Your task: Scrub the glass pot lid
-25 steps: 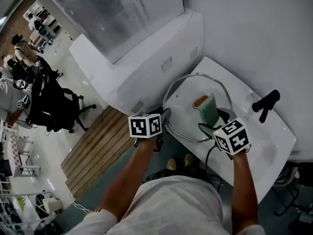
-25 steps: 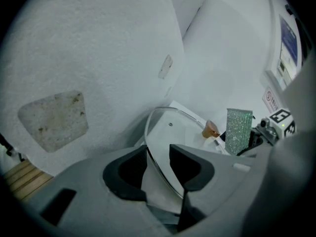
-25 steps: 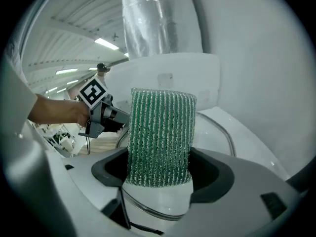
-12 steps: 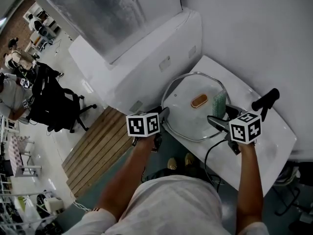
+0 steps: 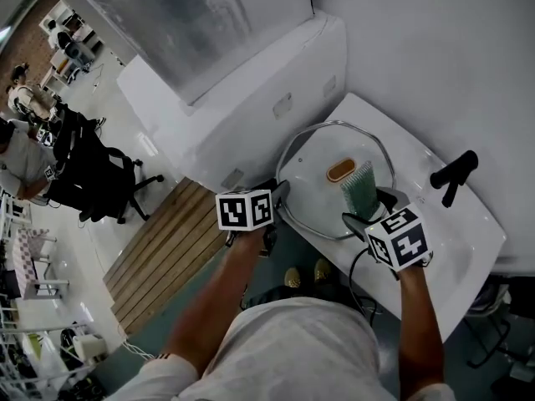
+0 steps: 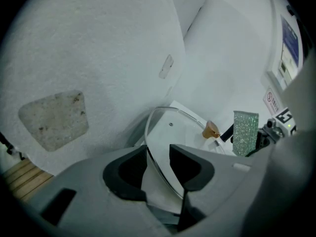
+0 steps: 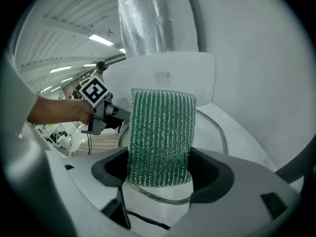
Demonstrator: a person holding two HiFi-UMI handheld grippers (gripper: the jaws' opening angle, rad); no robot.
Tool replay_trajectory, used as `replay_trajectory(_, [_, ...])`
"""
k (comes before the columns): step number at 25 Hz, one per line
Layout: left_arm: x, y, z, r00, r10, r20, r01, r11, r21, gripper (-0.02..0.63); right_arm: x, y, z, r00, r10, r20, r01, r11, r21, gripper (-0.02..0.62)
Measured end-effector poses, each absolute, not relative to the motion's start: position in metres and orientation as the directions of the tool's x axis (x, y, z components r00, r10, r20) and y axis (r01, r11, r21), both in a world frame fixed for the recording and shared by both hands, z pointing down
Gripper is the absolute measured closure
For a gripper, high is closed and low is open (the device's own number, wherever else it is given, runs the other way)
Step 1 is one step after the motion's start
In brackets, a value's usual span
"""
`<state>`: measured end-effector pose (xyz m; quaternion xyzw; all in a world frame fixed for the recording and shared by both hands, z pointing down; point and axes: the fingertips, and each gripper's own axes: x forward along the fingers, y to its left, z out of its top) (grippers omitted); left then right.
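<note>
Left hand-held gripper (image 6: 157, 154) pinches lid (image 6: 173, 130) rim; right hand-held gripper (image 7: 159, 174) clamps sponge (image 7: 160, 132).

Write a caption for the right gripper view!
Right gripper holds a green scrub pad near the glass pot lid; left gripper grips its rim.

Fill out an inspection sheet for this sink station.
Surface: white sink, with a black faucet on its right.
Job's things: glass pot lid over the sink, tan knob facing up; green scrub pad beside the knob.
Clutter: nothing seen.
Tools: left tool shut on the lid's rim; right tool shut on the scrub pad.
Cables: black cable hangs below the right tool.
Surroundings: white wall, wooden slat platform, black office chair, people at far left.
</note>
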<state>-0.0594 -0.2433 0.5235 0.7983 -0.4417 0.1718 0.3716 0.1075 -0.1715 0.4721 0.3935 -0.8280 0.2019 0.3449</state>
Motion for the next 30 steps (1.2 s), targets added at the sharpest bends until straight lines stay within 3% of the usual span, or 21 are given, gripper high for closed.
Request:
replay_trajectory(16, [-0.06, -0.243, 0.524, 0.555, -0.575, 0.601, -0.83, -0.334, 0.448, 0.451, 0.04, -0.149, 0.498, -0.353, -0.492, 0.796, -0.713, 0.692, 0.112, 0.247])
replay_trajectory(30, [-0.06, -0.243, 0.523, 0.562, -0.573, 0.596, -0.825, -0.338, 0.453, 0.451, 0.068, -0.146, 0.505, -0.356, -0.527, 0.772, -0.737, 0.666, 0.114, 0.247])
